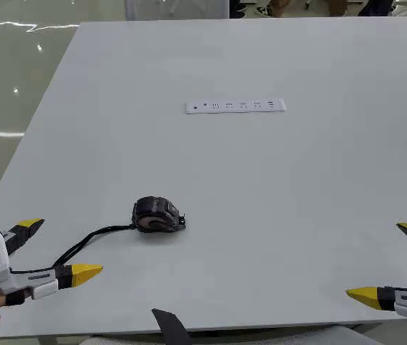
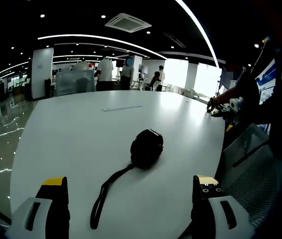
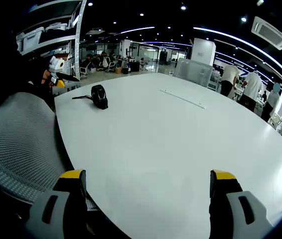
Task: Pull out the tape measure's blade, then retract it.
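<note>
On white table (image 1: 275, 187), black tape measure (image 1: 155, 214), strap trailing.

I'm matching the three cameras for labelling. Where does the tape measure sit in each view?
Head view: the tape measure lies lower left of centre.
Left gripper view: the tape measure sits near the centre, close ahead.
Right gripper view: the tape measure is small, far off at the upper left.
Shared landmark: the white power strip, lying flat beyond the tape measure in the head and left gripper views.
</note>
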`<action>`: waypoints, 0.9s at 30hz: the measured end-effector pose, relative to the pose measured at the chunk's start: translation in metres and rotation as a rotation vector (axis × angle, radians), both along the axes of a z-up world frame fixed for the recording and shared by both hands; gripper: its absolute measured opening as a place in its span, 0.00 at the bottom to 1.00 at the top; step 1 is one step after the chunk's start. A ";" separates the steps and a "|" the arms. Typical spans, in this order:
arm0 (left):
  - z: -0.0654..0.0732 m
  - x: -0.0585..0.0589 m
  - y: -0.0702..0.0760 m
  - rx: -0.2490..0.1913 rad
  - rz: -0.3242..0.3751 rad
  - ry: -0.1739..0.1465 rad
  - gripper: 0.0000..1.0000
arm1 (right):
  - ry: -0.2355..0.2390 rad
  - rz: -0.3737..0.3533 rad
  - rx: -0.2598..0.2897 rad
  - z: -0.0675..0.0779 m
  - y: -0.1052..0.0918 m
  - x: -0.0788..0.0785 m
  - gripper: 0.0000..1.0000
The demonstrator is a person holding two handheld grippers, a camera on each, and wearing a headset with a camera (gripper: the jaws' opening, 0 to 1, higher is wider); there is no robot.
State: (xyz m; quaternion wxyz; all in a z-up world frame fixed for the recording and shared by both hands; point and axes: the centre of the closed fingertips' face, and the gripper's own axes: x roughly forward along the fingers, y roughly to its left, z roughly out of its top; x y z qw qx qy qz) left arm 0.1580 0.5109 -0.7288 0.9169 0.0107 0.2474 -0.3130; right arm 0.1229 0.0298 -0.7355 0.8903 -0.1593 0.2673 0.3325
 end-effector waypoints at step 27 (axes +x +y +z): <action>0.001 0.000 0.004 0.029 -0.026 0.012 1.00 | 0.059 0.012 -0.049 -0.009 -0.002 0.005 0.98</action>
